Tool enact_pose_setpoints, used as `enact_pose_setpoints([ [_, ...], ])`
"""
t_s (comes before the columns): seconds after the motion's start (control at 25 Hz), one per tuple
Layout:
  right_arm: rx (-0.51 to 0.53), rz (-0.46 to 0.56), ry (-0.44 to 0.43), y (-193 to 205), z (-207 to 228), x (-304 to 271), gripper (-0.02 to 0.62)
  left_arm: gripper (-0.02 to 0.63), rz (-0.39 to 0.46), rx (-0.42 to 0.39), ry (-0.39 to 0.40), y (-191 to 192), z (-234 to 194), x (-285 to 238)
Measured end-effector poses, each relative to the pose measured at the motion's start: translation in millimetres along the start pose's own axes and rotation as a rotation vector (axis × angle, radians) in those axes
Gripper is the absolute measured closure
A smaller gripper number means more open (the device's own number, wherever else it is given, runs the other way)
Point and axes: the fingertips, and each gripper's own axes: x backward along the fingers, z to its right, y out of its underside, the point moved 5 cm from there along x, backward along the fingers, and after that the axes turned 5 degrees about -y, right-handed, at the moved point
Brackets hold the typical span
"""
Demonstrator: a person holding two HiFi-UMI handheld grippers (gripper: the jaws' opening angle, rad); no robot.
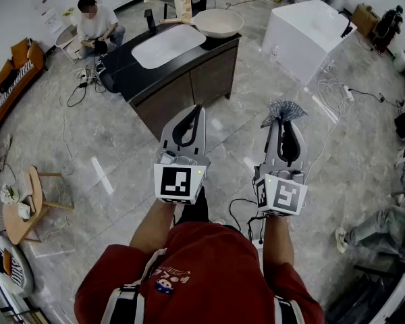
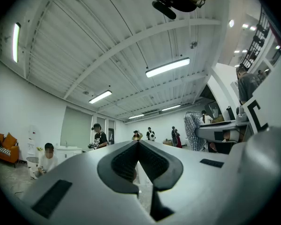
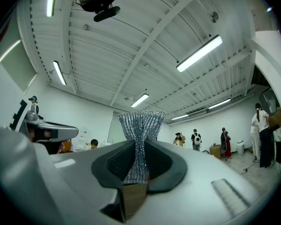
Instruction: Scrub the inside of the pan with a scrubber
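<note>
The person stands on a grey tiled floor (image 1: 108, 133), holding both grippers out in front, well apart from the dark counter (image 1: 189, 63). The right gripper (image 1: 281, 121) has its jaws pressed on a silver metallic scrubber (image 1: 283, 110). In the right gripper view the scrubber (image 3: 140, 125) is squeezed narrow between the two dark pads and spreads out like a fan above the tips of this gripper (image 3: 139, 142). The left gripper (image 1: 197, 108) is closed and holds nothing. In the left gripper view its jaws meet at the tip (image 2: 138, 142), and only the room shows behind them. The pan (image 1: 217, 23) is light coloured and rests on the far right corner of the counter, just beside the white sink (image 1: 167, 44), with its handle pointing to the left. A soap bottle (image 1: 183, 2) stands behind the handle, near a black tap (image 1: 150, 20). To the right of the counter is a large white box (image 1: 307, 36). At the upper left a person (image 1: 94, 25) sits on the floor, and cables (image 1: 77, 90) lie close by. A small wooden table (image 1: 27, 208) is at the left edge.
</note>
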Motion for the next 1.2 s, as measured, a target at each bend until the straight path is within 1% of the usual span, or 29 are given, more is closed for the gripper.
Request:
enact_pose_setpoints([
  [0.2,-0.005,-0.005,0.009,1,2,-2,0.518,0.601,-0.007,0.006,-0.002,3,0,-2],
  [0.6,-0.052,-0.026,0.017,31,7,-27,0.515,0.601,-0.071,0.029,-0.014,33,-16,-26],
  [0.8,-0.051,-0.056,0.012,48,17,-52,0.515,0.601,-0.098,0.045,-0.01,47,-23,-56],
  [0.96,-0.075,-0.078,0.009,63,24,-79,0.509,0.601,-0.128,0.059,-0.008,61,-32,-85],
  [1.2,-0.067,-0.097,0.01,74,26,-136,0.506,0.601,-0.144,0.077,-0.008,77,-62,-137],
])
